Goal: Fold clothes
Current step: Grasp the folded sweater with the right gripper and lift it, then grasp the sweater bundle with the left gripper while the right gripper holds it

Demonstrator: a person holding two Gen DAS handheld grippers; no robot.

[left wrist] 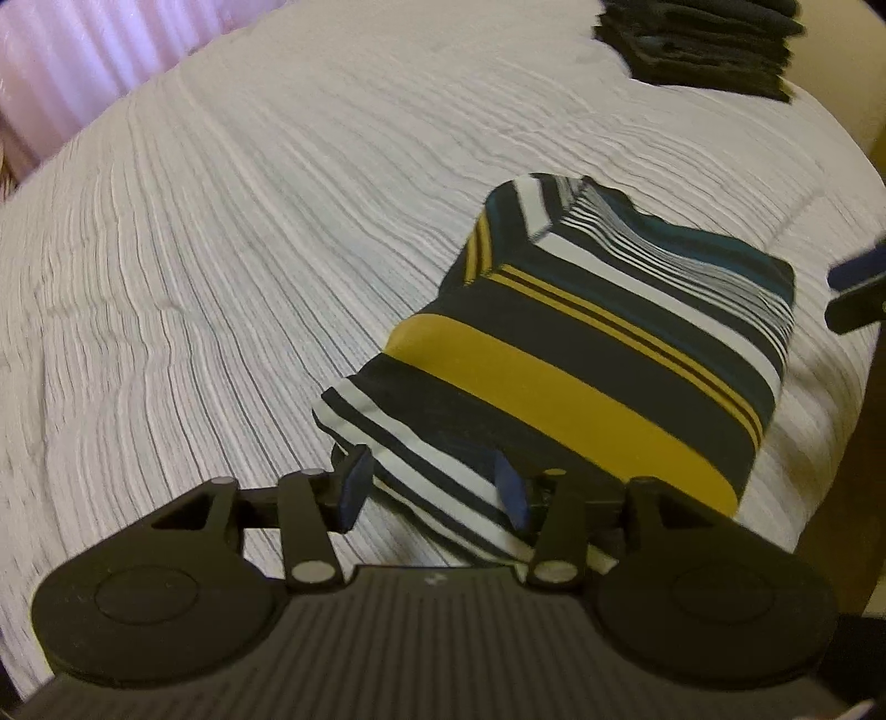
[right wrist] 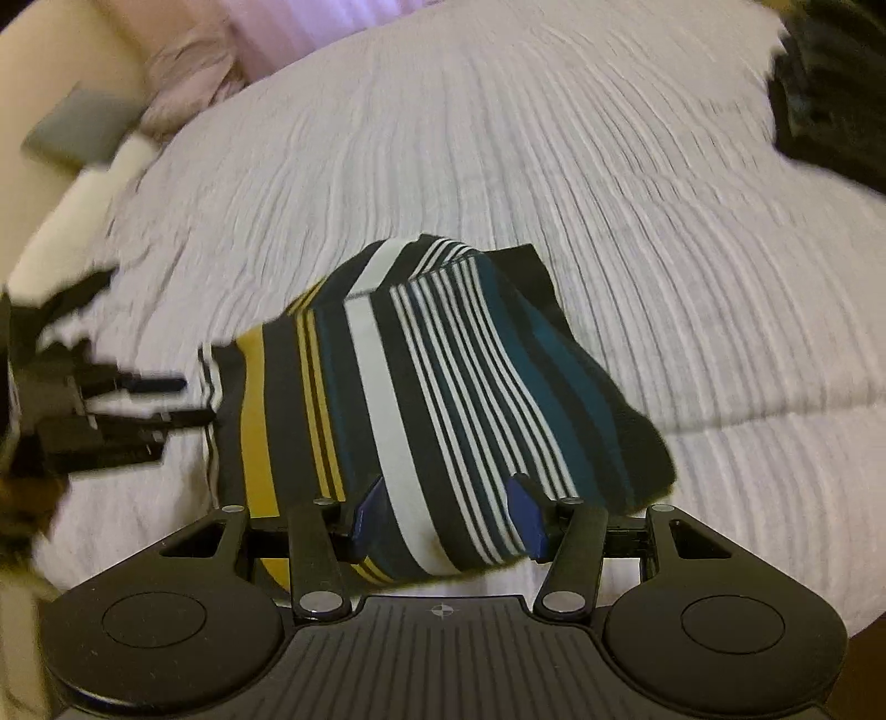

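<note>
A striped garment (left wrist: 598, 354) in navy, white, mustard and teal lies folded into a compact block on the white ribbed bedcover (left wrist: 249, 249). It also shows in the right wrist view (right wrist: 432, 387). My left gripper (left wrist: 432, 487) is open, its fingers straddling the garment's near white-striped corner. My right gripper (right wrist: 448, 515) is open, its blue-padded fingers on either side of the garment's near edge. The left gripper shows blurred at the left of the right wrist view (right wrist: 138, 410). The right gripper's tip shows at the right edge of the left wrist view (left wrist: 858, 293).
A stack of dark folded clothes (left wrist: 703, 44) sits at the far right of the bed, also in the right wrist view (right wrist: 830, 94). Pinkish pillows (right wrist: 188, 61) and a pink curtain (left wrist: 72, 61) lie beyond the bed. The bed's edge is just below both grippers.
</note>
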